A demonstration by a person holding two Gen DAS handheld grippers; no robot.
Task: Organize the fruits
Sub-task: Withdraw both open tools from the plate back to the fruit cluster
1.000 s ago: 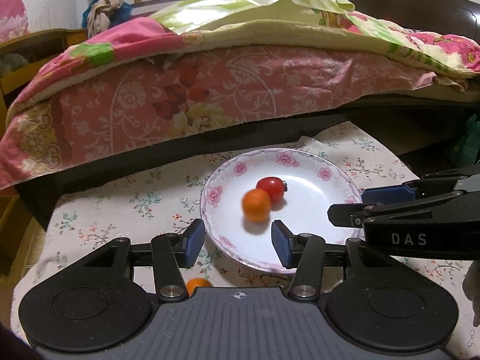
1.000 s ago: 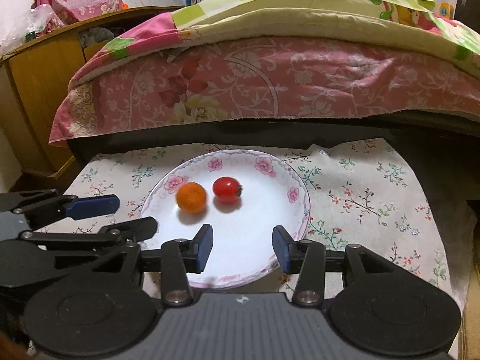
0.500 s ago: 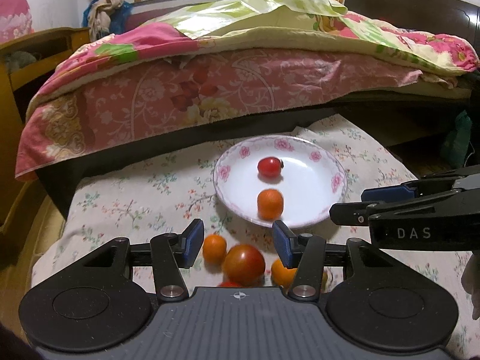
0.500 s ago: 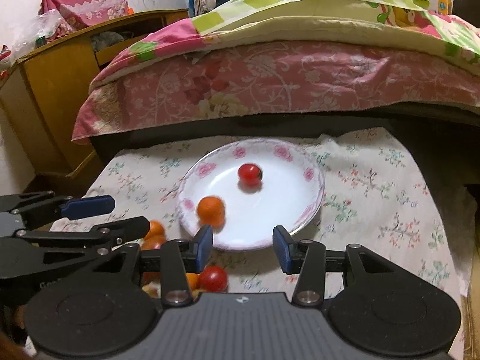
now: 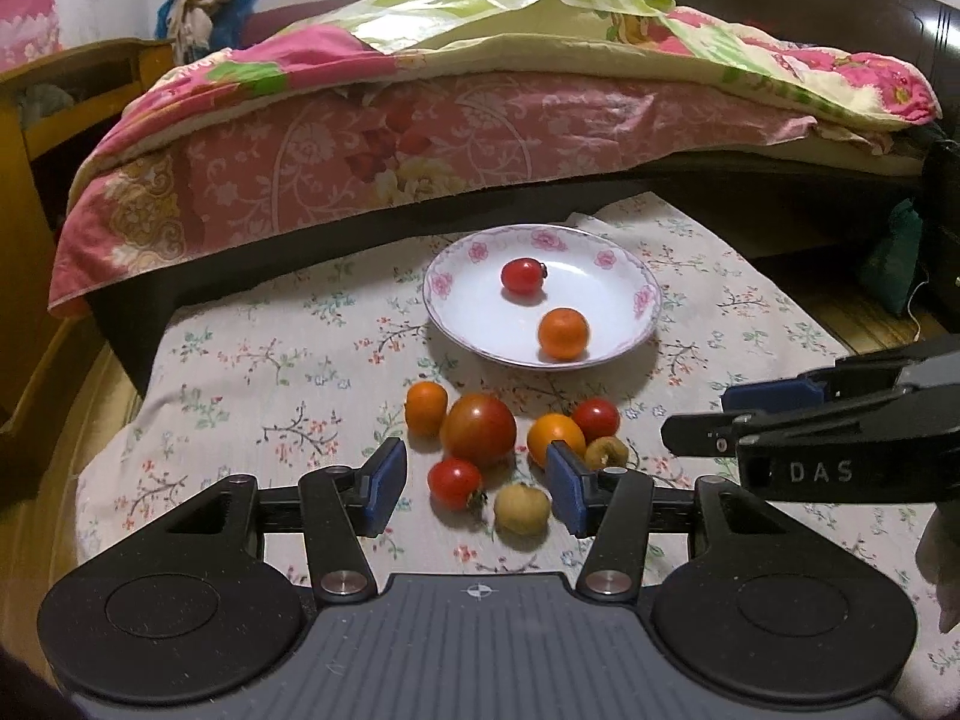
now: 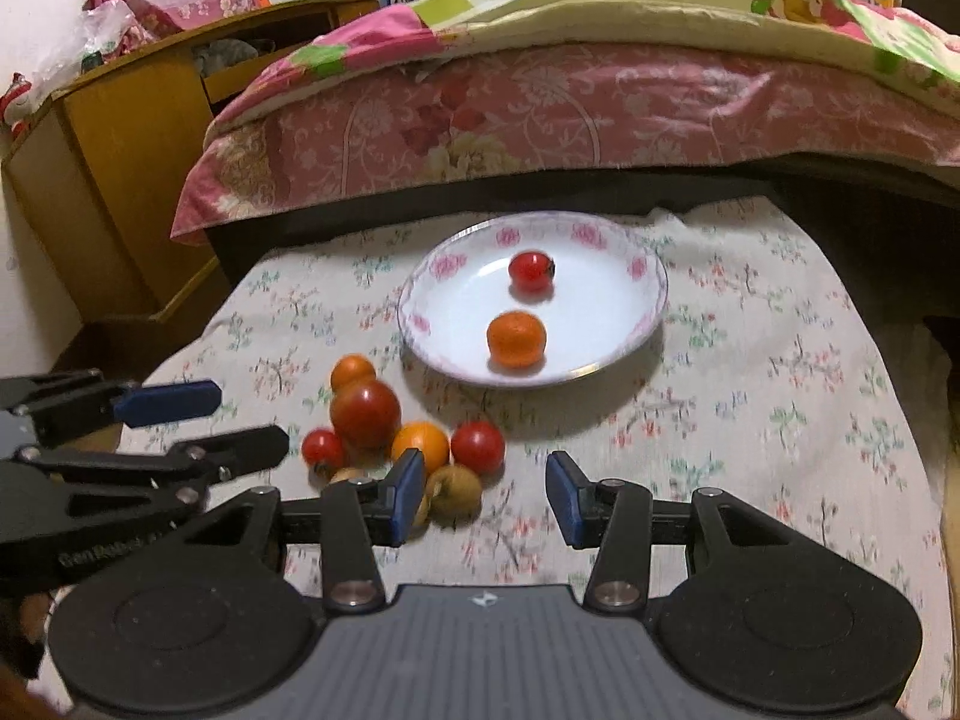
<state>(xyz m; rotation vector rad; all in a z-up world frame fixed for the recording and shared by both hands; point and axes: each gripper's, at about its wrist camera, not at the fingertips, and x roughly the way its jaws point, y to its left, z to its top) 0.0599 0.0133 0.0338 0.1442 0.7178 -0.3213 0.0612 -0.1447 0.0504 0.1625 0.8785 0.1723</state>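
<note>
A white plate with pink flowers on its rim holds a small red tomato and an orange. In front of it on the floral cloth lies a heap of fruit: a big red-orange tomato, oranges, small red tomatoes and yellowish brown fruits. My left gripper hangs open above the heap, holding nothing. My right gripper is open too, over the cloth just right of the heap.
The floral cloth covers a low table whose edges drop to the wooden floor. A bed with a pink flowered quilt runs close behind the plate. A wooden cabinet stands at the left.
Both grippers have drawn back from the plate toward the table's near side. The heap of loose fruit has come into view below them. The orange has shifted toward the plate's near rim.
</note>
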